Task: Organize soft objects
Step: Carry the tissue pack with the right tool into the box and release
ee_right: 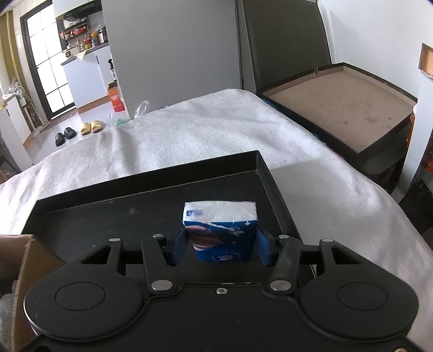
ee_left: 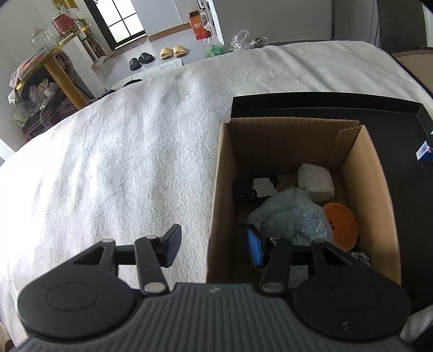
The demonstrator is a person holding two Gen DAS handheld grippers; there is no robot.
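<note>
A brown cardboard box point(ee_left: 379, 189) stands on a black tray point(ee_left: 297, 103) on the white towel-covered bed. Inside lie a light blue plush point(ee_left: 292, 214), an orange dotted soft piece point(ee_left: 341, 224), a white lump point(ee_left: 315, 181) and a black item with a white scrap point(ee_left: 243, 186). My left gripper point(ee_left: 213, 246) is open, straddling the box's left wall, one finger inside, one outside. My right gripper point(ee_right: 220, 247) is shut on a blue tissue pack point(ee_right: 220, 230) over the black tray point(ee_right: 121, 216); the pack also shows in the left wrist view point(ee_left: 425, 151).
A large open black box with a brown floor point(ee_right: 338, 108) stands beyond the bed at the right. Slippers point(ee_left: 170, 51), an orange carton point(ee_left: 199, 25) and a gold shelf point(ee_left: 59, 70) are on the floor side. The white towel point(ee_left: 121, 149) spreads left of the tray.
</note>
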